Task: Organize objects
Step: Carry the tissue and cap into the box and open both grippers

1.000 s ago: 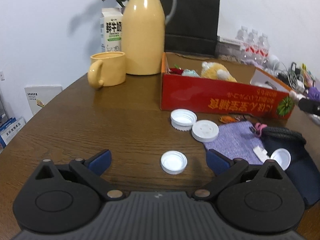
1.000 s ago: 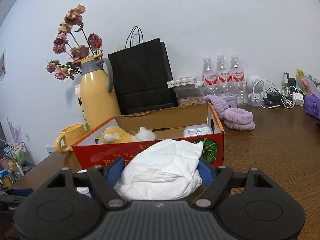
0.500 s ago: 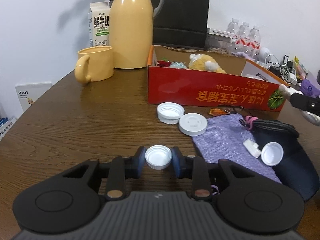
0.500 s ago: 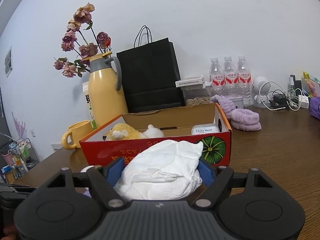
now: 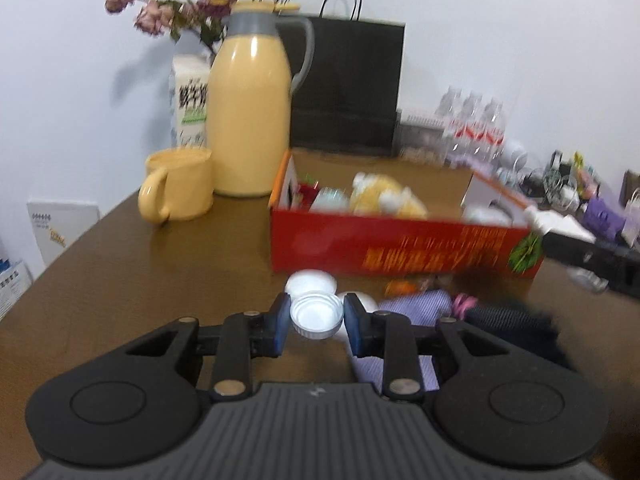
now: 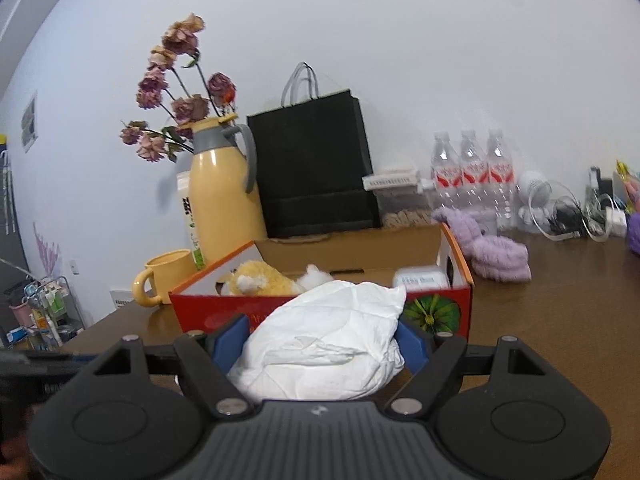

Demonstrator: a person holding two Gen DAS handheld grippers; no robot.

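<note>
The left gripper (image 5: pixel 316 322) pinched a small white ribbed plastic bottle cap (image 5: pixel 317 315) above the brown wooden table (image 5: pixel 120 280), the open red cardboard box (image 5: pixel 400 248) straight ahead, while the right gripper (image 6: pixel 326 344) clasped a crumpled white tissue wad (image 6: pixel 324 348) nearer it

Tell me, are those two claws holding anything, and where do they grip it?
Left gripper: small white plastic bottle cap, pinched across its ribbed rim. Right gripper: crumpled white paper wad, squeezed at its sides.
</note>
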